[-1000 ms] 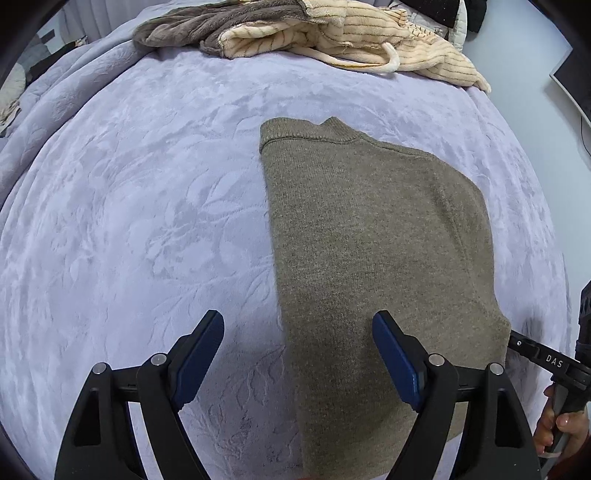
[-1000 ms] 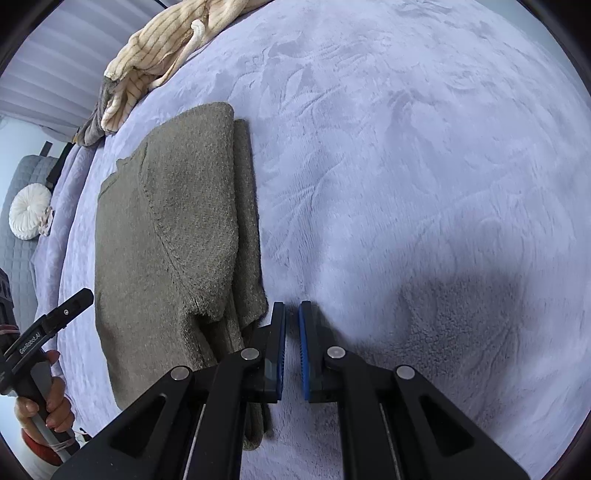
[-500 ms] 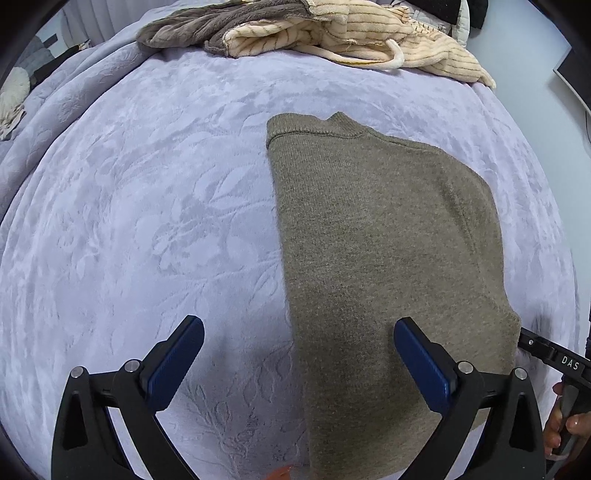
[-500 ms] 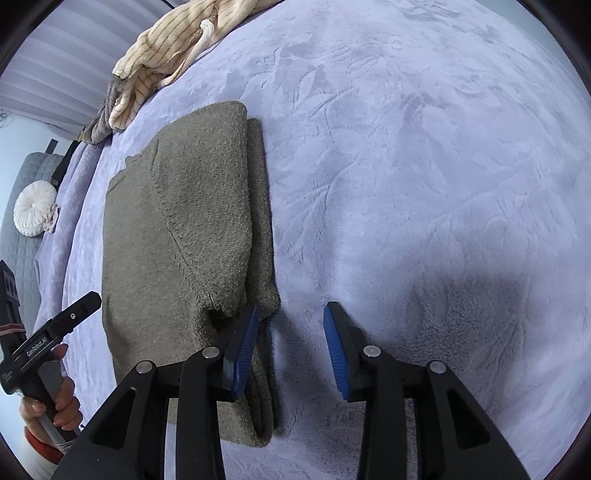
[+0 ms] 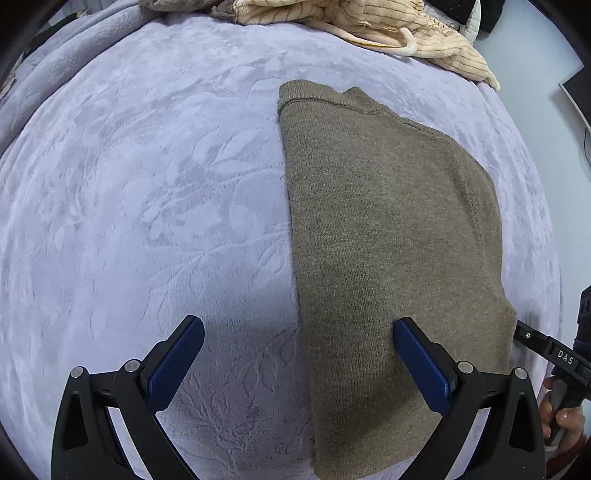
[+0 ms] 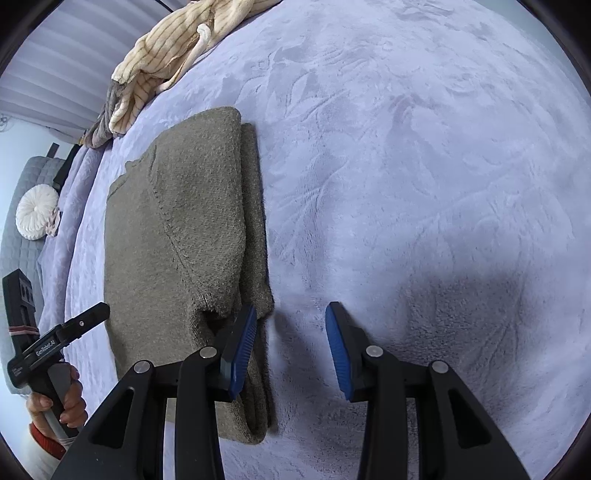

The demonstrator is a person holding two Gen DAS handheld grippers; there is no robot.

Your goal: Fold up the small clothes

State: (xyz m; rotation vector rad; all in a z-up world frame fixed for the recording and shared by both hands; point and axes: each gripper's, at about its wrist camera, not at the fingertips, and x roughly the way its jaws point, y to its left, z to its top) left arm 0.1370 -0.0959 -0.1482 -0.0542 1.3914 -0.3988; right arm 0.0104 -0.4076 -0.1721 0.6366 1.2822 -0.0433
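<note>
A: Two grippers, both w/ jaws apart, nothing held. Left gripper (image 5: 297, 354) spread wide, straddling the near left edge of the sweater (image 5: 388, 251): one pad over bare blanket (image 5: 147, 221), other over the knit. Right gripper (image 6: 290, 345) less wide, left pad just at the sweater's (image 6: 177, 236) right edge, right pad over blanket (image 6: 424, 166).

B: Where's the garment, how far along?

A: Flat on the bed, roughly mid-blanket, long axis running away from both cams. Judging by shape: sides and sleeve already turned in. Right wrist view shows a sleeve layer lying on top plus a stacked double edge along the right side. Reads as a long narrow rectangle, collar at far end. Prob left: bring the hem end up to the collar end, once or twice, then set aside.

B: More items after?

A: Likely. Unfolded pile (image 5: 351, 22) at far edge: cream ribbed piece w/ a drawcord, grey-brown one beside it. Untouched, well apart from the sweater.

B: Materials?

A: Sweater = olive-brown knit, fuzzy, thick, ribbed collar; looks soft, folded edges bulky, should hold a fold ok. Blanket = lilac plush w/ embossed leaf pattern, grippy-looking nap, so cloth may drag rather than slide. Pads blue, ridged.
</note>
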